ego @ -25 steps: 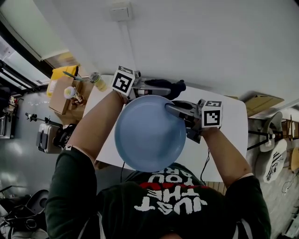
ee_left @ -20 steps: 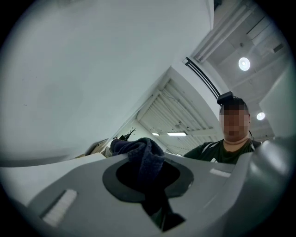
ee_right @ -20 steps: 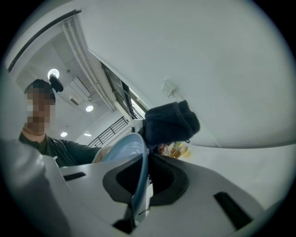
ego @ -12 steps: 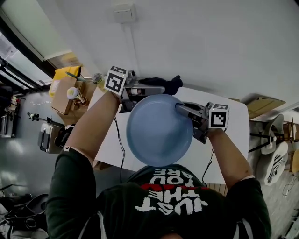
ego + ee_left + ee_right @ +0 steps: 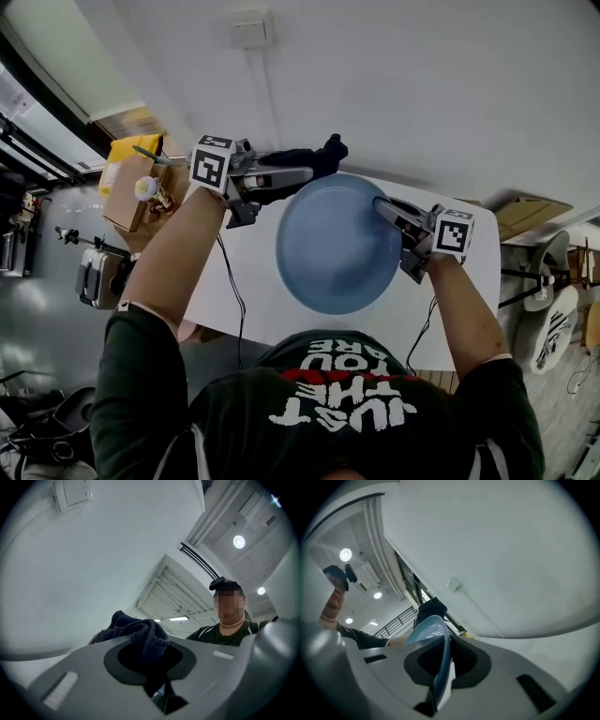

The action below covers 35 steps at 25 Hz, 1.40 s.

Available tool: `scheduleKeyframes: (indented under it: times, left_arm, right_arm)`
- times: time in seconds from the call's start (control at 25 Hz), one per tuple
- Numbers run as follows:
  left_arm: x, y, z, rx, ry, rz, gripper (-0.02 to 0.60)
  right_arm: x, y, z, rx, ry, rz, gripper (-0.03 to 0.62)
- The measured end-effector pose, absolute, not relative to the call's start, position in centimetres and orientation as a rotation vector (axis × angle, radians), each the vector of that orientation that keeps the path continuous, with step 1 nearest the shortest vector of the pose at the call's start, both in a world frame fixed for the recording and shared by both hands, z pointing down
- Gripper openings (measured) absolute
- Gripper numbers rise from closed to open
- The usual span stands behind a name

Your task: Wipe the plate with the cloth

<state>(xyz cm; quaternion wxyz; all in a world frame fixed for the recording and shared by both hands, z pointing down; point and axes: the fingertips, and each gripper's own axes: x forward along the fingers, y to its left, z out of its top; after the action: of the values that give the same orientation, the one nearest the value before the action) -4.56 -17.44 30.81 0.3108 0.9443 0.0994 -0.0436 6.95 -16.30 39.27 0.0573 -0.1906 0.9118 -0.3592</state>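
Blue plate point(image 5: 336, 251) in right gripper point(image 5: 380, 204), beside cloth point(image 5: 321, 157)

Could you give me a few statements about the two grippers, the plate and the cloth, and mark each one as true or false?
1. The right gripper holds the plate by its rim. True.
2. The left gripper is empty. False: it is shut on the dark cloth.
3. The plate is white. False: it is blue.
4. A cardboard box stands beside the white table. True.
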Motion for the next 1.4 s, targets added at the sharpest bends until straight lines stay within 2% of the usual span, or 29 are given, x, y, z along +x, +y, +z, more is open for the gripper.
scheduleKeyframes:
  times: [0.36, 0.6, 1.0, 1.4]
  left_arm:
    - [-6.6, -15.9, 29.4, 2.526, 0.190, -0.239, 0.051]
    - [-5.6, -12.9, 30.6, 2.524, 0.205, -0.235, 0.051]
    - [-2.0, -9.7, 33.0, 2.422, 0.219, -0.331, 0.051]
    - [4.0, -8.2, 36.8, 2.385, 0.156, -0.209, 0.051]
  right_arm:
    - [12.9, -19.2, 38.5, -0.834, 2.570, -1.035, 0.014]
    - [16.6, -21.5, 37.5, -1.010, 2.366, -1.005, 0.014]
    - [16.5, -23.4, 36.5, -1.107, 2.121, -1.025, 0.014]
    - [11.8, -22.9, 33.9, -1.033, 2.162, -1.016, 0.014]
